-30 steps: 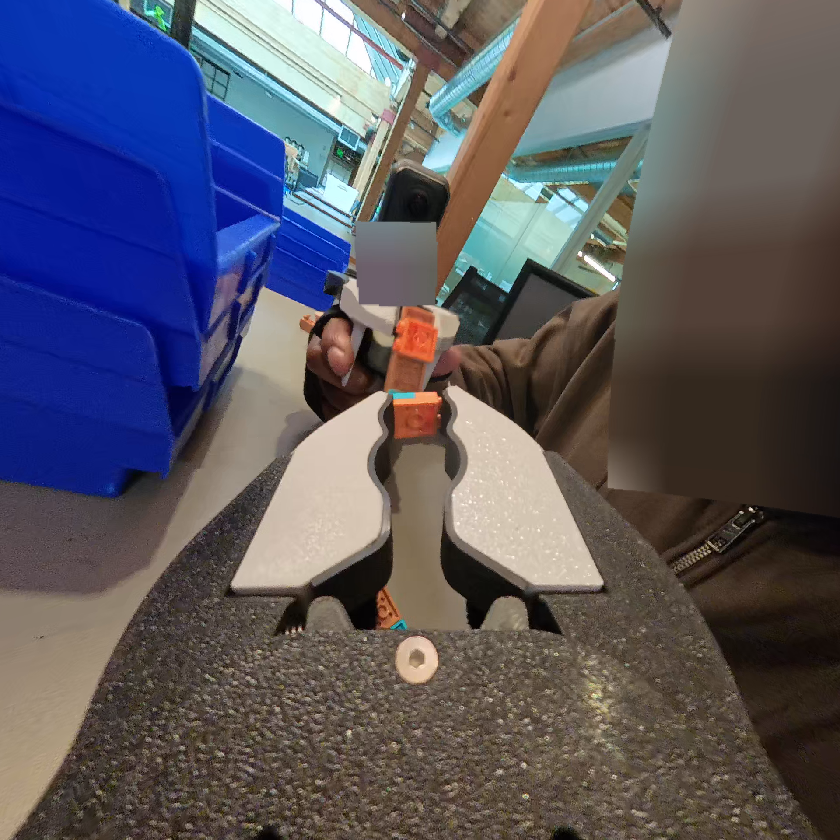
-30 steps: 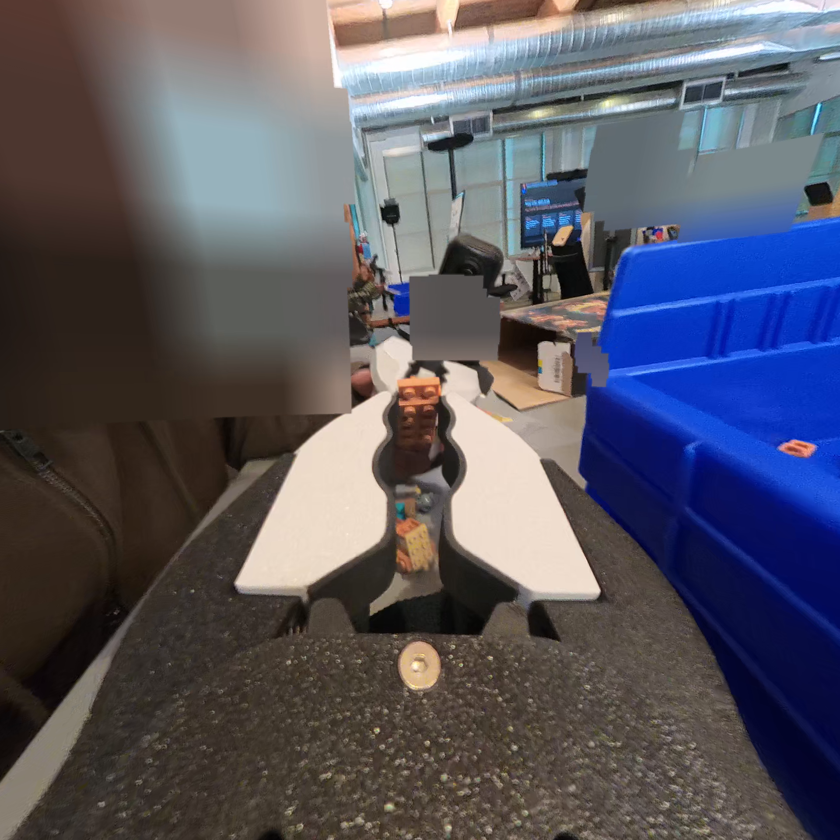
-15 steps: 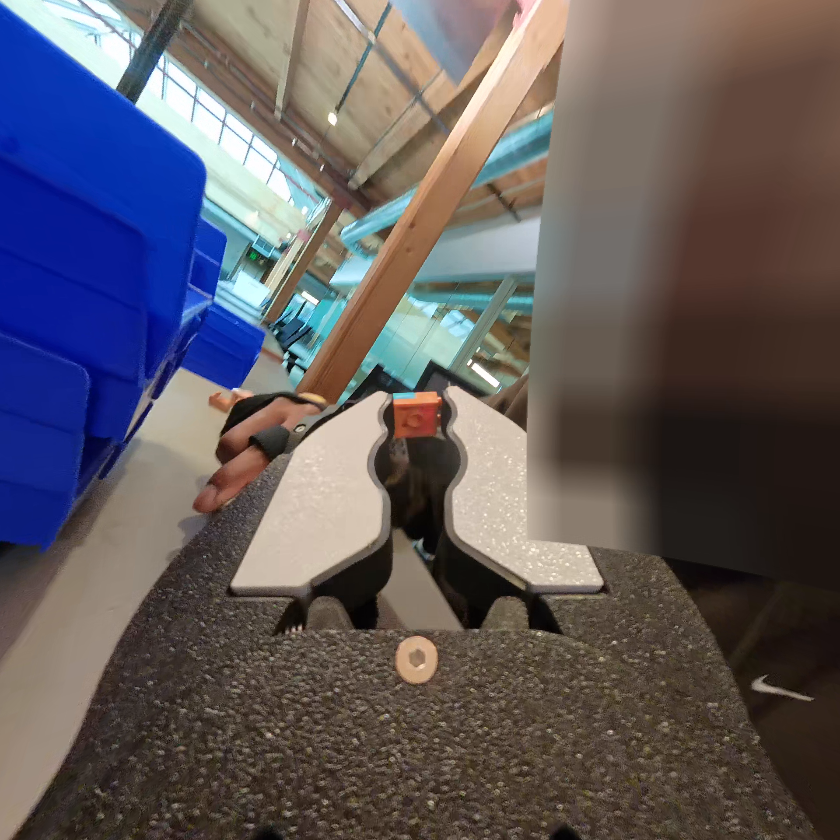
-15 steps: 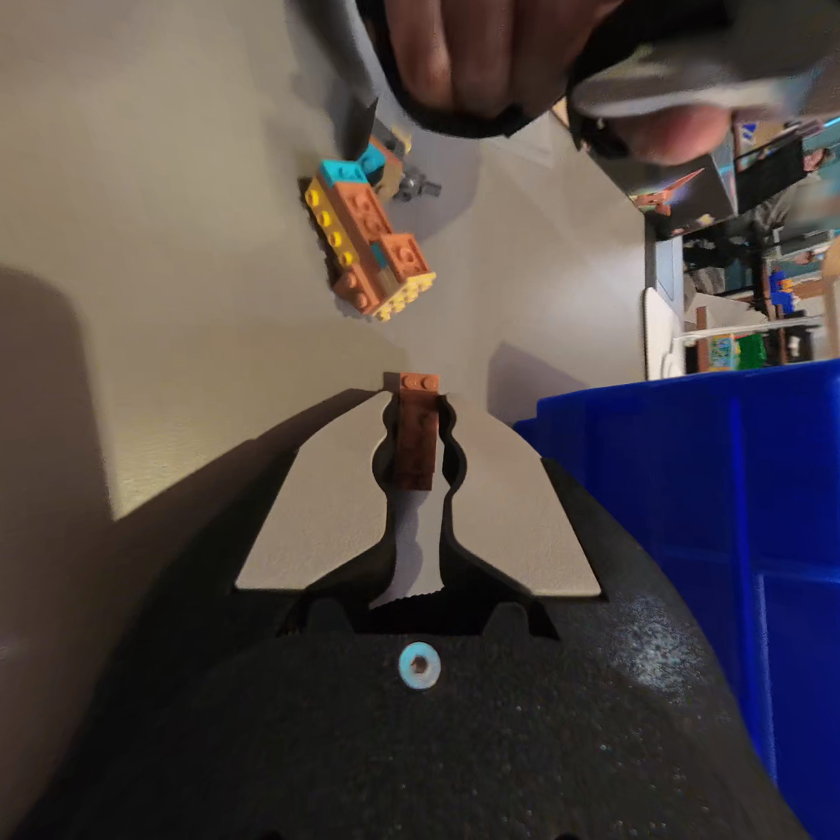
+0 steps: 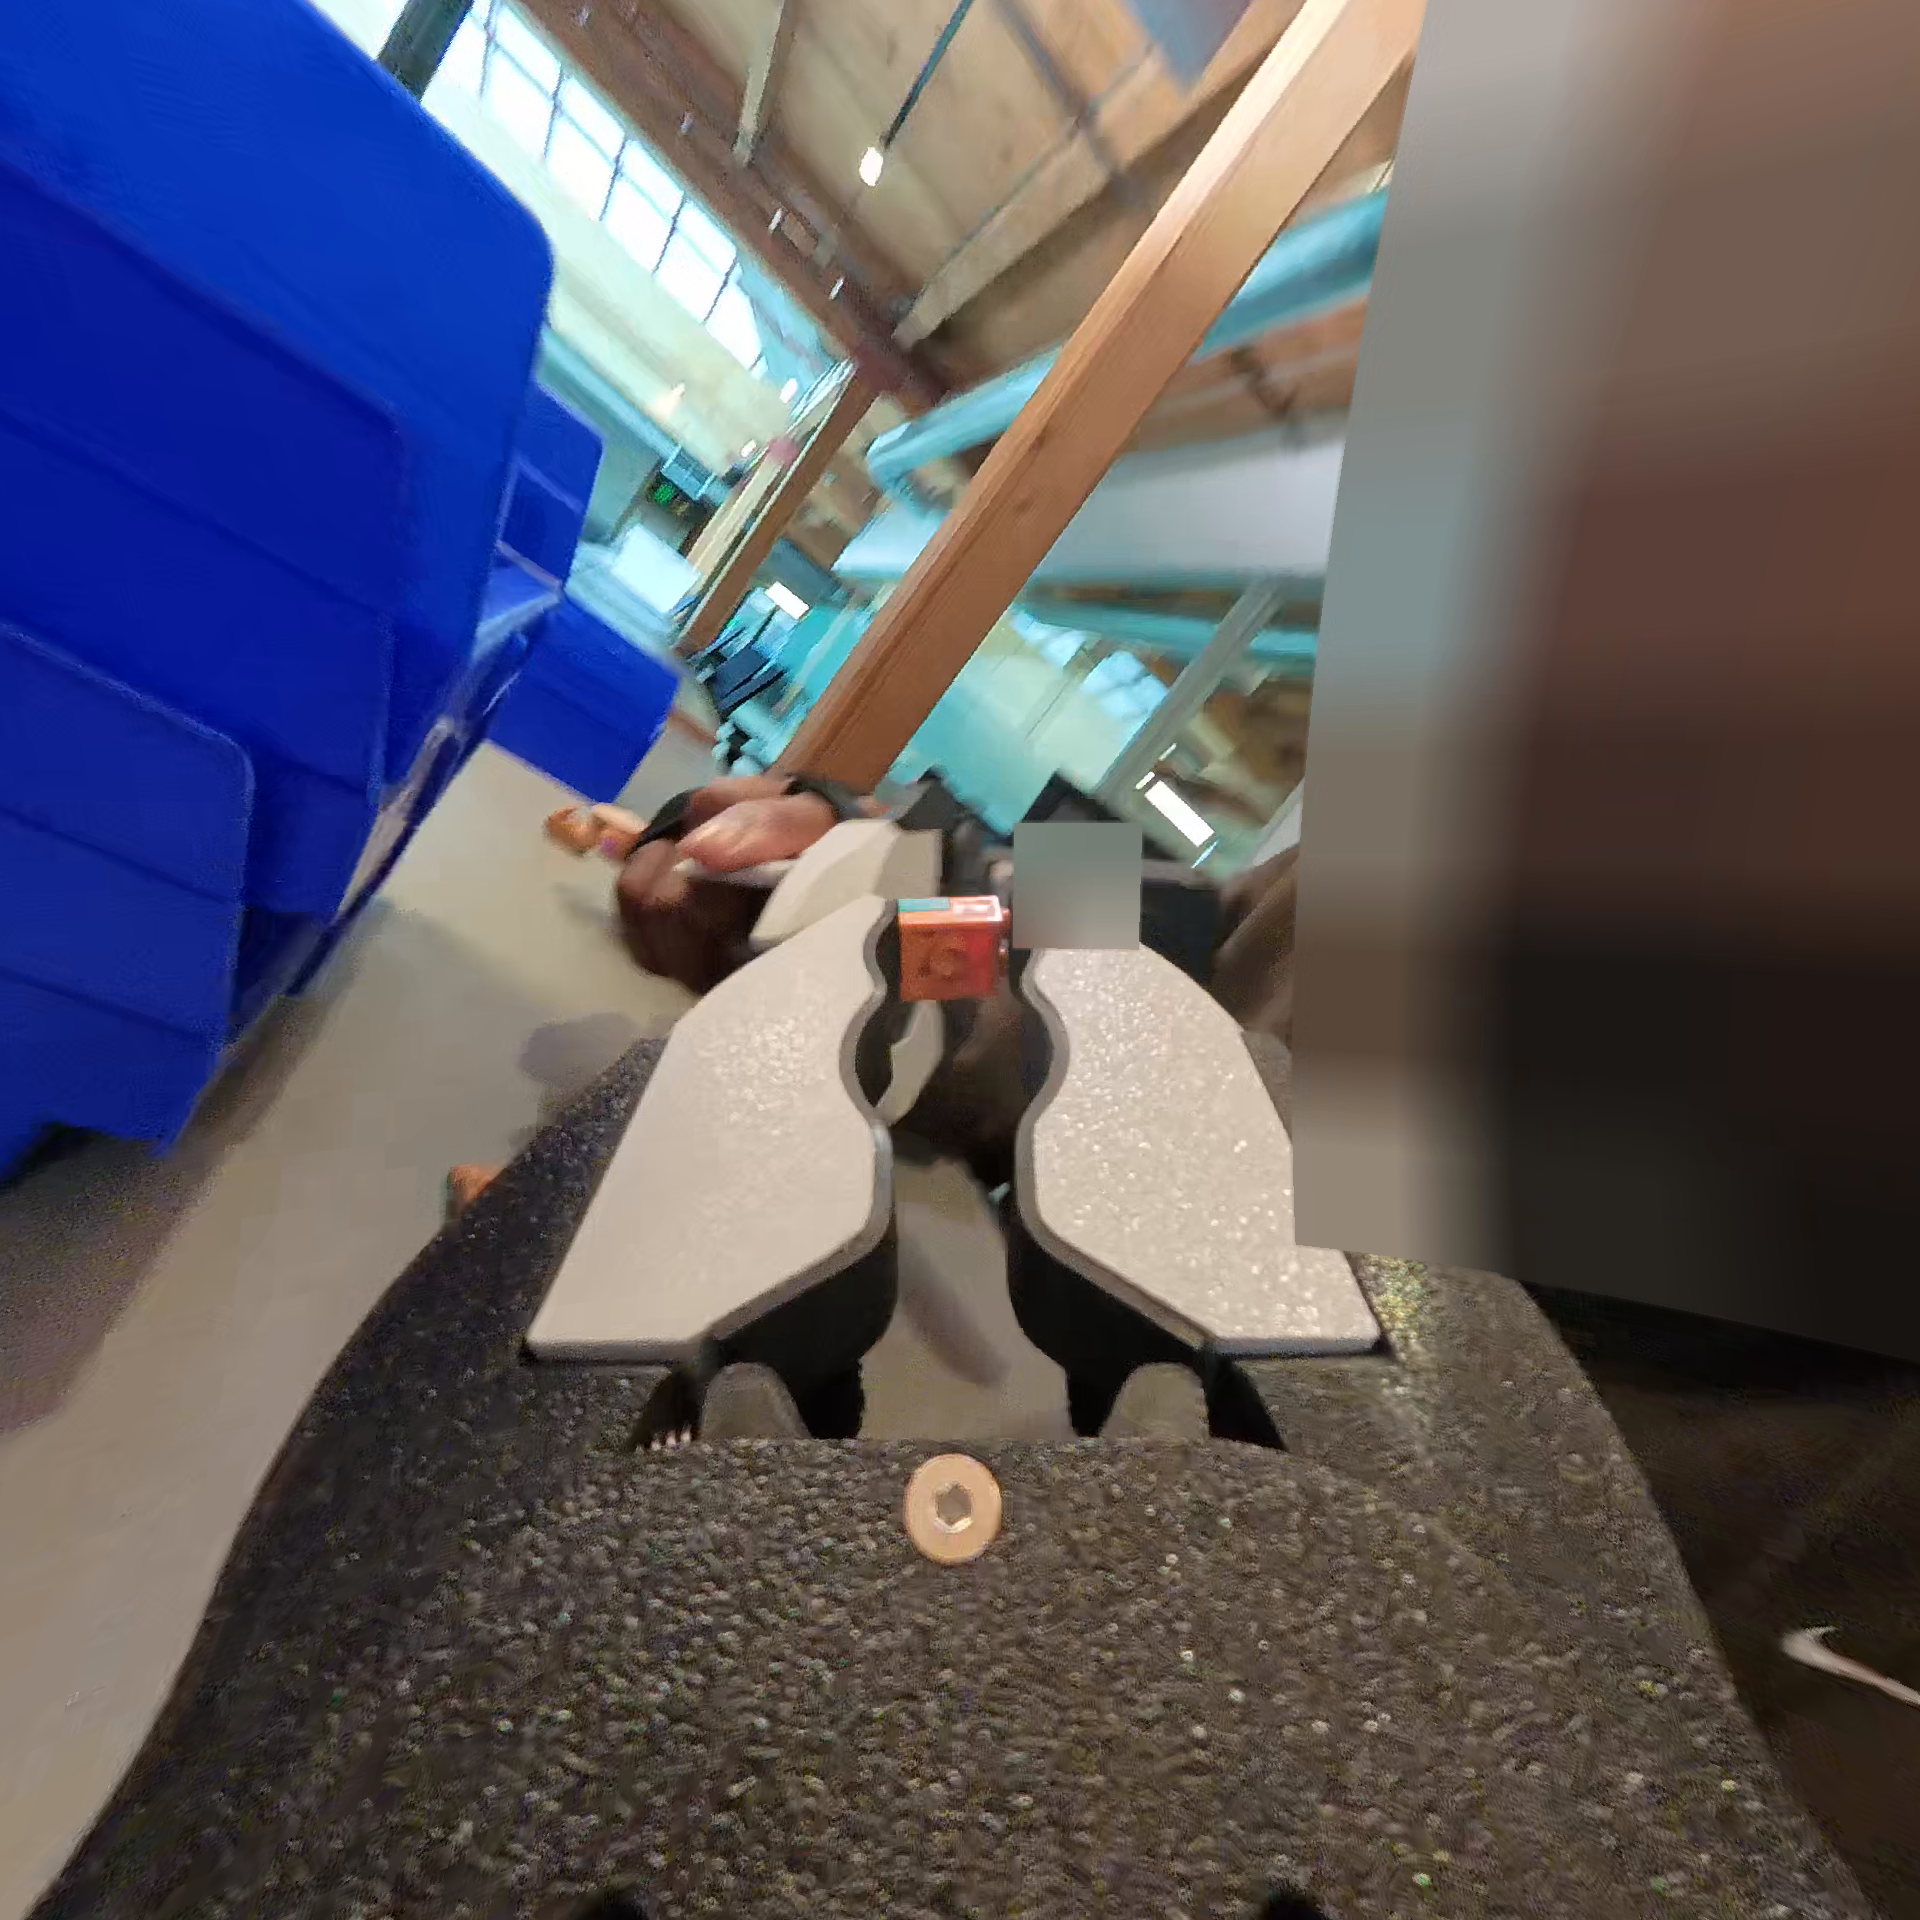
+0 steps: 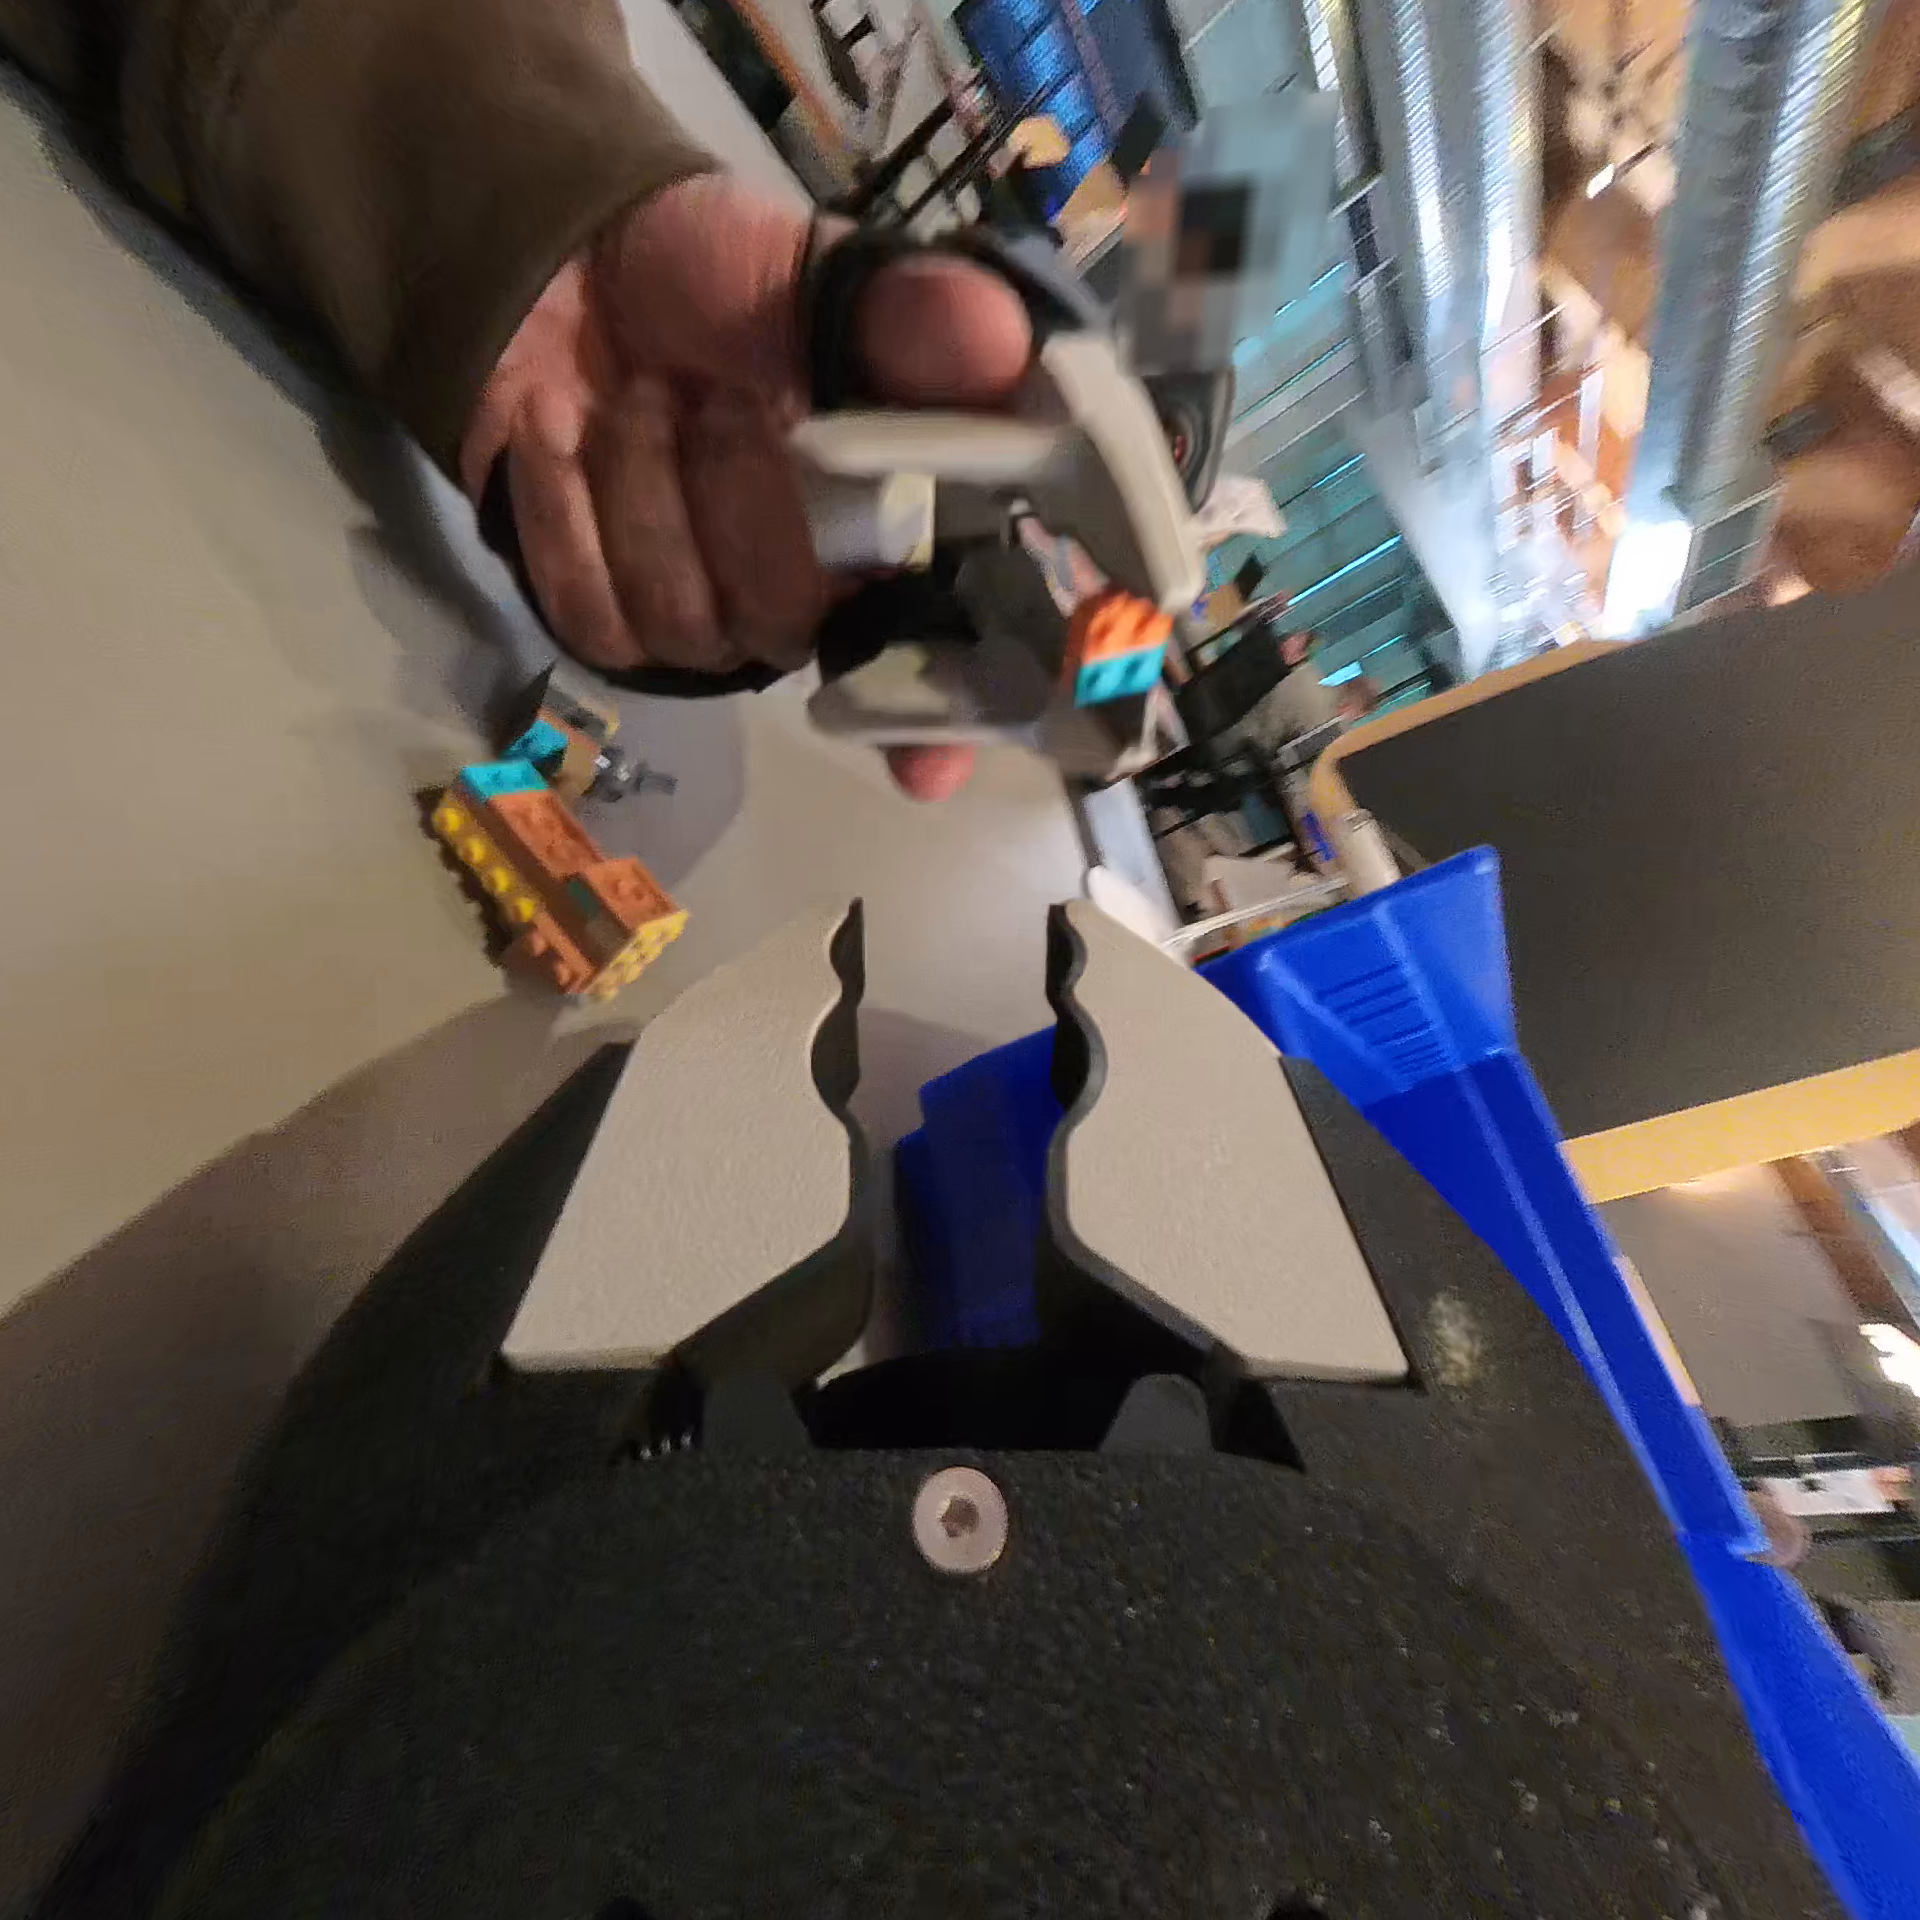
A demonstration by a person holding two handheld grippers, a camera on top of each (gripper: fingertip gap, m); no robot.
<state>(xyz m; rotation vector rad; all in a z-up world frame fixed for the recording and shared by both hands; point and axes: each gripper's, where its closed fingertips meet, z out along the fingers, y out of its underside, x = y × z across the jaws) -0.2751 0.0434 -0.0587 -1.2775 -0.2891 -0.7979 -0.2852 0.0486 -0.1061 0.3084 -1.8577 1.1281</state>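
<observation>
Left claw [image 5: 951, 961] clamped on small orange brick [image 5: 948, 961] with a teal layer on its upper edge; brick pinched at the very fingertips, studded face turned back toward the lens. Held clear of the counter [image 5: 312, 1195], tilted upward, so that ceiling beams fill the background. Fingertip pinch leaves most of the brick exposed past the pads, probably to keep its faces free.

Right claw [image 6: 956, 925] apart, nothing between the fingers, gap plainly showing counter and bin edge beyond. View rolled steeply; lens pointed across the counter toward the other hand. Blue bin [image 6: 1403, 1039] just under and beside the right finger, its rim running off to the lower right.

Seen from the right wrist view: person's hand [image 6: 665, 468] in a brown sleeve gripping the left tool's handle, same orange-and-teal brick [image 6: 1120, 649] visible at its tips, held above the counter.

Brick assembly [image 6: 551, 883] lying on the counter left of the right claw, apart from both claws: yellow, orange and teal pieces joined in a short block. Smaller loose bits [image 6: 582, 748] just beyond it, too blurred to identify.

Stacked blue bins [image 5: 208, 623] along the left in the left wrist view, resting on the counter.
</observation>
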